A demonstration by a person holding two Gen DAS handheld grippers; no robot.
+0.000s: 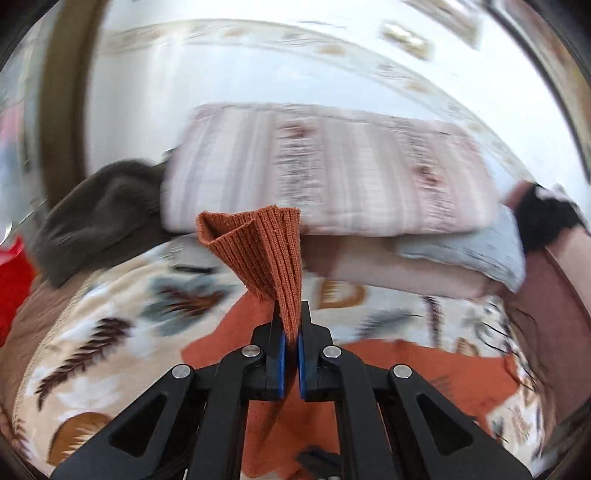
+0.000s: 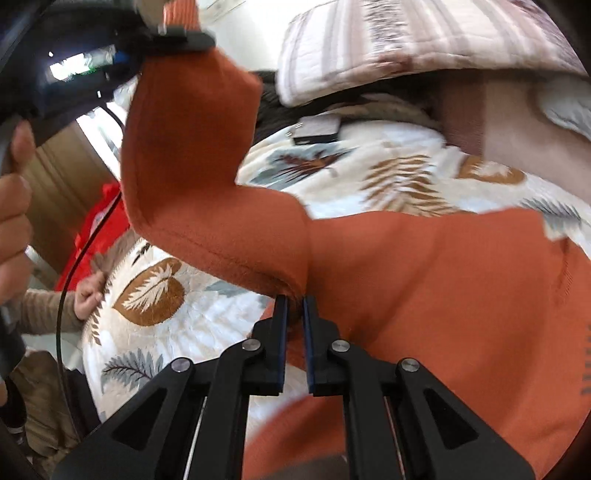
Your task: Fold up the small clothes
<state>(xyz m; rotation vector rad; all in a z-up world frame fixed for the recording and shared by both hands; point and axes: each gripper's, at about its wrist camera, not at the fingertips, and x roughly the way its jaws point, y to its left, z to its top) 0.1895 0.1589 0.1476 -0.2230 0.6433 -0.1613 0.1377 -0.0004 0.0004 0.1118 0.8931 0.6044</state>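
Observation:
An orange knit sweater lies on a leaf-patterned blanket. My left gripper is shut on the ribbed cuff of the sweater's sleeve and holds it up above the blanket; it also shows in the right wrist view, top left, with the sleeve hanging from it. My right gripper is shut on the sweater at the armpit, where the sleeve meets the body. The rest of the sweater spreads flat below the left gripper.
A striped folded quilt lies at the far side on pink and blue pillows. A dark brown garment lies far left. A red item and a dark flat device are near. A person's hand rests on the blanket's left edge.

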